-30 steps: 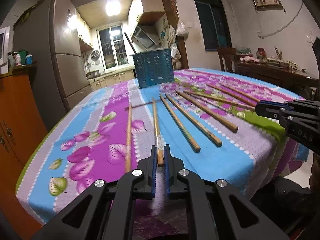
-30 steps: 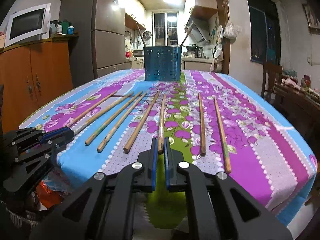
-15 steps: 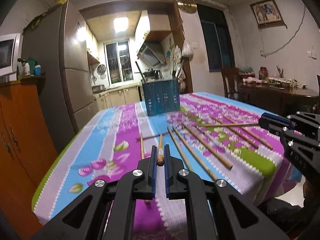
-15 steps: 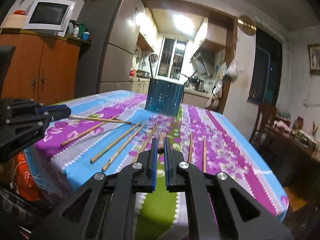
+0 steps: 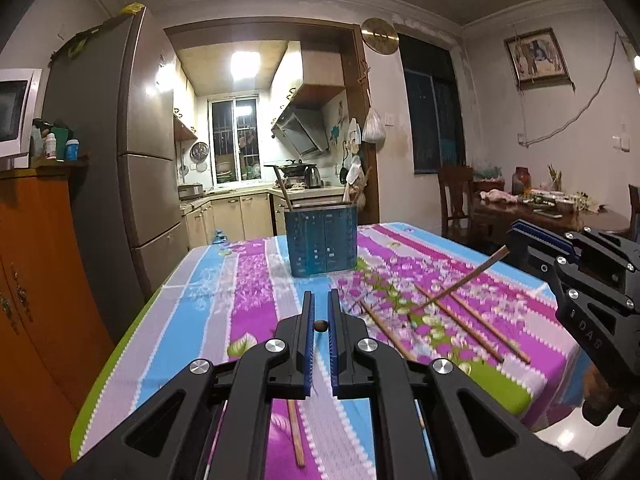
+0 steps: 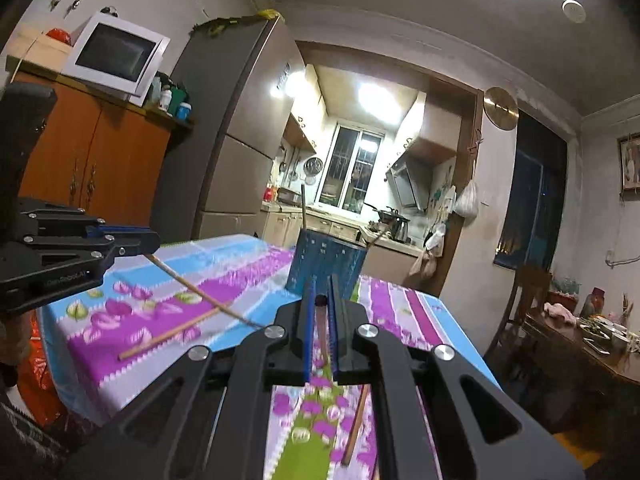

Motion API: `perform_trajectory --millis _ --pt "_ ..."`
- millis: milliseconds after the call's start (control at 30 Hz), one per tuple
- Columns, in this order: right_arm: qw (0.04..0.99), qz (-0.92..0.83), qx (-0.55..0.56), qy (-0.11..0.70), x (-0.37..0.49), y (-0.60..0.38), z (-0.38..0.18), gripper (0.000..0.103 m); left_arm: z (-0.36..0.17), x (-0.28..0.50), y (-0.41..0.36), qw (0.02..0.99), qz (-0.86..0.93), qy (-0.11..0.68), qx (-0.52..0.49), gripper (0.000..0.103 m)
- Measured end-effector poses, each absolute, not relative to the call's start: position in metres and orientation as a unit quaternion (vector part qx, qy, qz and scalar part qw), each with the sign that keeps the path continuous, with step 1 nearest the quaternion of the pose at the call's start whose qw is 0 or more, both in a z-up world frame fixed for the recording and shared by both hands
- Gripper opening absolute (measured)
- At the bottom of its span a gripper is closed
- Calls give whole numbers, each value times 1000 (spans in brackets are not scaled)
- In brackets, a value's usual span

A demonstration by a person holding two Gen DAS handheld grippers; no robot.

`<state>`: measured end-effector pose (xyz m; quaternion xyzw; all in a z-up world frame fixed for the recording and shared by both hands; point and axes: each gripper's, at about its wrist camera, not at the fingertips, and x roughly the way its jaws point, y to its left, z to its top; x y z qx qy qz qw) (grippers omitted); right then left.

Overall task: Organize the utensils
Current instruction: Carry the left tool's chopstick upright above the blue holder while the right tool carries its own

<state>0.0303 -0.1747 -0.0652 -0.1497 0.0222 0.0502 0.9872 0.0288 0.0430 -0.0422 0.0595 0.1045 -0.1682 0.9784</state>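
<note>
each gripper, left (image 5: 319,326) and right (image 6: 320,304), pinches one chopstick by its end, likely so both can drop into the blue holder (image 5: 321,240).

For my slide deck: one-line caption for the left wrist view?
Left gripper shut on a chopstick, blue utensil holder ahead on the floral tablecloth.
</note>
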Motion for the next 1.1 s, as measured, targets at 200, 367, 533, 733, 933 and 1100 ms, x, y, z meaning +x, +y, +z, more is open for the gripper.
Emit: perform_trajectory --millis 200,367,533,733,933,1100 --pt "989 71 -129 32 47 -188 -36 5 -5 50 52 975 -189 113 41 8" --pt "989 92 -99 60 69 -200 -13 5 18 66 56 974 -196 115 25 8" --pt "987 115 -67 95 95 -210 8 5 35 84 53 971 -206 118 18 8" --pt "981 137 -43 134 125 -218 31 5 64 111 50 967 -220 130 5 8" --pt "975 149 -20 164 137 -223 40 5 78 115 46 965 -229 130 5 8" --pt "972 156 -10 175 134 -224 43 5 79 116 43 963 -235 129 4 8"
